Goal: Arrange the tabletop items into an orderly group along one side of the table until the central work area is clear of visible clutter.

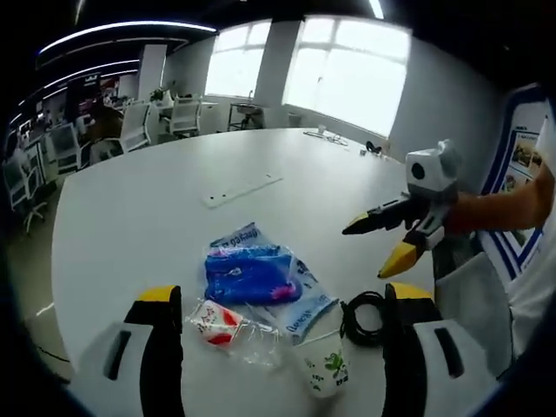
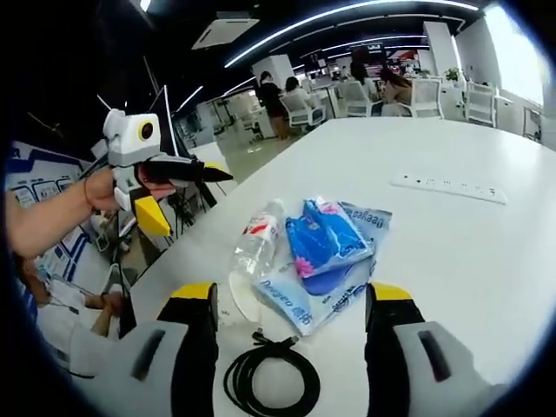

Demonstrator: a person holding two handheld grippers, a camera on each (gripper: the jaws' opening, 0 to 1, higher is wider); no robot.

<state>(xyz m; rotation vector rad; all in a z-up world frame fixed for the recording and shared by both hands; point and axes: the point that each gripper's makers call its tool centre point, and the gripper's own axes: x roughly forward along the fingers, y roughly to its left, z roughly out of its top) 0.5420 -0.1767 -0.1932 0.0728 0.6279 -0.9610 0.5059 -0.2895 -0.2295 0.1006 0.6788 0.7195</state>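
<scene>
While both hover above the table point(image 1: 130, 217), left gripper point(image 1: 282, 304) gapes, right gripper point(image 2: 291, 300) gapes empty.

blue plastic wipes packet point(image 1: 252, 274): white lettering along the edge, too blurry to read tbh
clear plastic bottle point(image 2: 257, 244): red-and-white label, can't make out words
wall posters point(image 1: 524, 152): unreadable

A: Is the black cable point(image 2: 271, 378) fully shown?
B: No. The right gripper view's bottom edge crops its coil.
A: Is the blue packet's point(image 1: 252, 274) print legible?
B: No. Too small and blurred.
</scene>
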